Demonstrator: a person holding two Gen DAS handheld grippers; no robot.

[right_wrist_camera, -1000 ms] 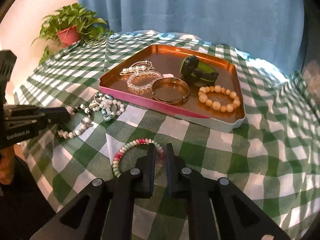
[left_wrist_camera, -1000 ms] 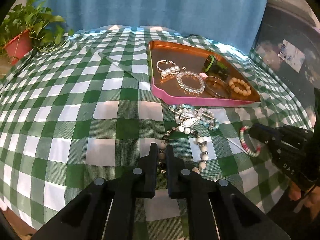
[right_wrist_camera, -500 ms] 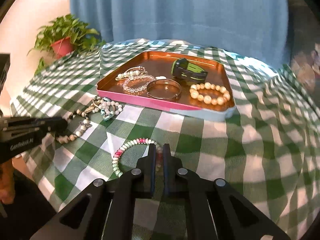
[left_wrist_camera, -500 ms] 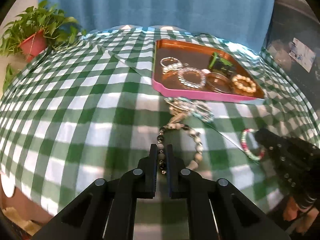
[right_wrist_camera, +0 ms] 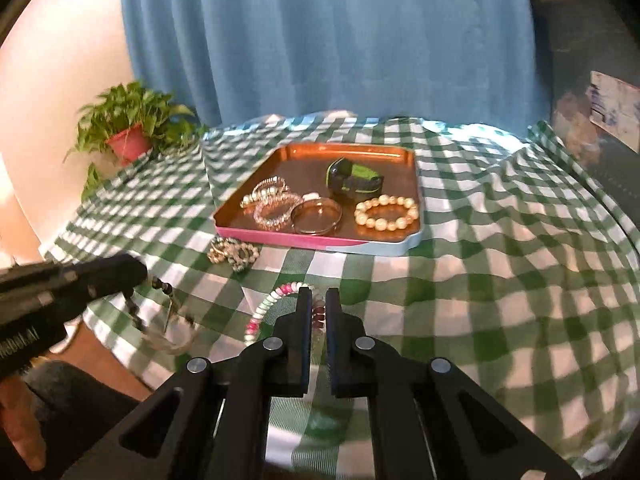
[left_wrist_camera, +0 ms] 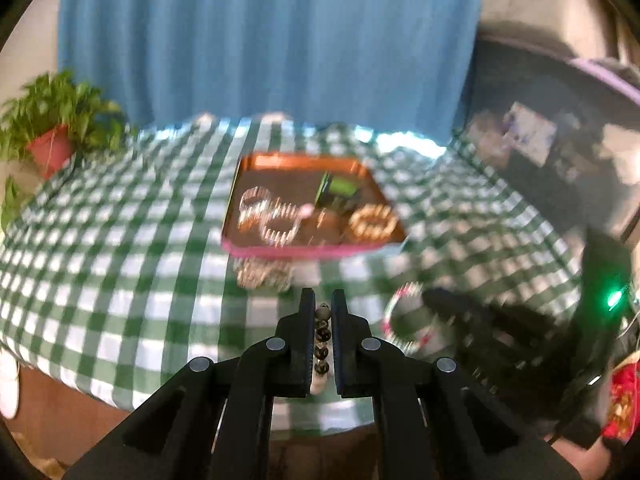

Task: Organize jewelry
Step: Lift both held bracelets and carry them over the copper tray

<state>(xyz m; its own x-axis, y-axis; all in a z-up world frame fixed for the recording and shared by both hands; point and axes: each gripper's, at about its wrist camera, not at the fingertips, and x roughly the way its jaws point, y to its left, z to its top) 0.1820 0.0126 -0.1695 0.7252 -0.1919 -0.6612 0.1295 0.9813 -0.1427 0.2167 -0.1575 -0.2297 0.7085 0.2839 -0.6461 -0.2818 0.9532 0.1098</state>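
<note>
The left claw (left_wrist_camera: 323,310) is clamped on a dark bead strand (left_wrist_camera: 322,336), which hangs off the bench (right_wrist_camera: 500,280) below it. The right claw (right_wrist_camera: 316,306) pinches a pink-and-white bracelet (right_wrist_camera: 272,304), its loop drooping to the left over the checked cloth. Just beyond lies a small heap of beads (right_wrist_camera: 234,252) against the near edge of the tray (right_wrist_camera: 384,248). Inside the tray sit a pearl bracelet (right_wrist_camera: 386,213), a bangle (right_wrist_camera: 317,220), a clear bracelet (right_wrist_camera: 276,211) and a green watch (right_wrist_camera: 354,181). A potted plant (right_wrist_camera: 130,128) stands far left.
</note>
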